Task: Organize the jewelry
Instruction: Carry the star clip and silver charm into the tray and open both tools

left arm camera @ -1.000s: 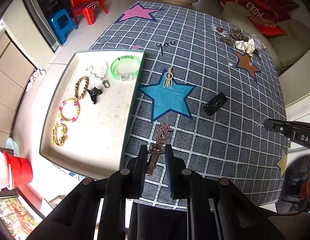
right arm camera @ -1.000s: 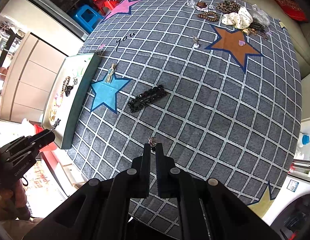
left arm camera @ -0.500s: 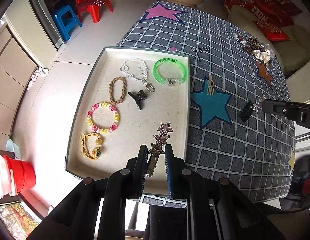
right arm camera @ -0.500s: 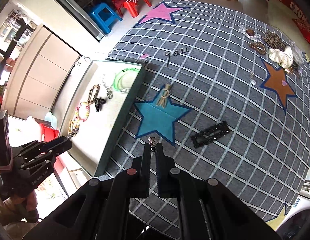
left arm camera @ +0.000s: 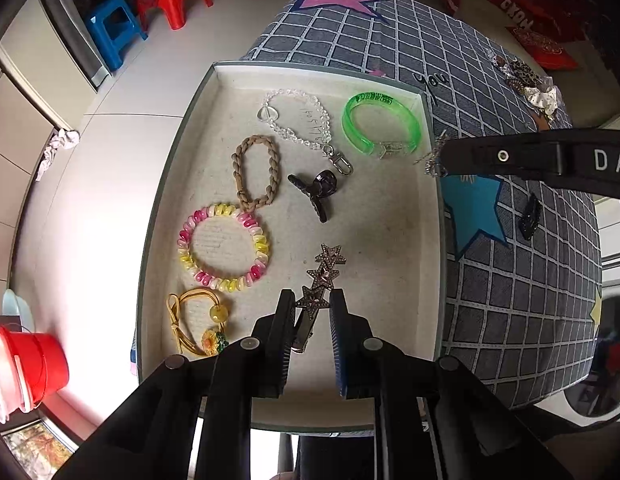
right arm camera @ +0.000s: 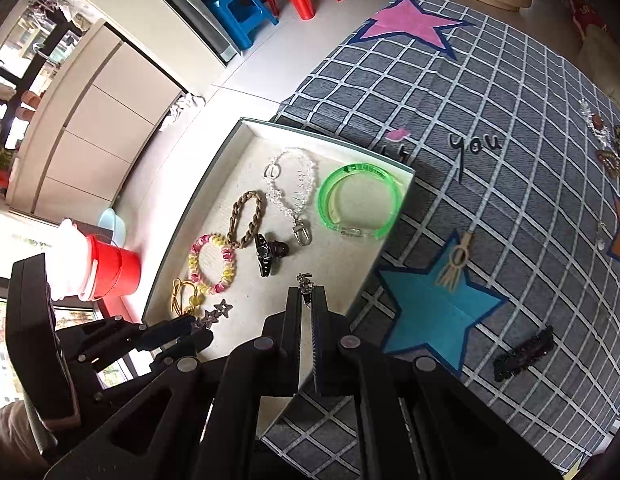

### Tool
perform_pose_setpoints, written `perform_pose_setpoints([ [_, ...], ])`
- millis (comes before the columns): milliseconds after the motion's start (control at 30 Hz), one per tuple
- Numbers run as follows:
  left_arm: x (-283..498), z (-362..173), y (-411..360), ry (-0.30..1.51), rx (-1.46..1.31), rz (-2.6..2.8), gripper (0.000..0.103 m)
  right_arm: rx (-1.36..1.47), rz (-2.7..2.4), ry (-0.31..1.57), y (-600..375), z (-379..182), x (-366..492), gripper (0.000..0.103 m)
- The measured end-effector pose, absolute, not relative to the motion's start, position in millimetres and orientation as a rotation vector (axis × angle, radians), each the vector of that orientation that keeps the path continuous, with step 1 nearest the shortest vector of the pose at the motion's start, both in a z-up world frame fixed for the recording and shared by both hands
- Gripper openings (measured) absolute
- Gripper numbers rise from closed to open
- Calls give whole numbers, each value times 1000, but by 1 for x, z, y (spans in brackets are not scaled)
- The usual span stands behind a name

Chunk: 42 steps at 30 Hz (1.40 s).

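A grey checked cloth [right arm camera: 490,92] with coloured stars is covering the table, and the word "you" is showing on it in dark script just beyond the tray. The shallow cream tray [left arm camera: 390,380] is sitting at the cloth's edge, already holding a green bangle [left arm camera: 380,124] with unreadable green lettering, a clear bead chain, a braided loop, a pink-and-yellow coil band and a dark claw clip.

The left gripper [left arm camera: 312,312] is hanging over the tray's near part, its jaws pinching the metal end of a star hair clip [left arm camera: 324,272]; the clip is looking stiff, light and slippery, so taking it by the flat bar seems wiser than by the studded stars. The right gripper [right arm camera: 308,300] is pressed together on a small silver trinket [right arm camera: 305,282], probably an earring, thin and easily dropped. Its side is reading "DA" in the left view, the rest being cut off
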<state>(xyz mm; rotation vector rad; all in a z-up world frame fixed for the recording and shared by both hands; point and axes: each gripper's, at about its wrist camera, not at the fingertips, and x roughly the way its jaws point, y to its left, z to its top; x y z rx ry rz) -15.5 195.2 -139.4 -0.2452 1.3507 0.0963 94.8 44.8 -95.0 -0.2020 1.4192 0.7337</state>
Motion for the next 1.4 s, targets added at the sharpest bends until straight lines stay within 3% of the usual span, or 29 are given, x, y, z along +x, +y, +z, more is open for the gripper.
perform_pose_setpoints([
  [400,5,-175,203,1392,-195,79,25,-209,632,1550,74,-159,117,5],
  [1100,15,-179,188,1418,-68,100,25,-194,570,1598,75,-186,130,6],
  [1167,16,-177,185,1419,-54,102,25,-181,573,1593,72,-182,133,11],
  [1233,16,-176,184,1424,-48,106,25,-162,579,1583,70,-177,135,36],
  [1267,16,-175,181,1425,-45,110,25,-144,595,1575,69,-173,135,40],
  [1400,15,-172,177,1428,-32,117,25,-127,613,1547,70,-159,135,45],
])
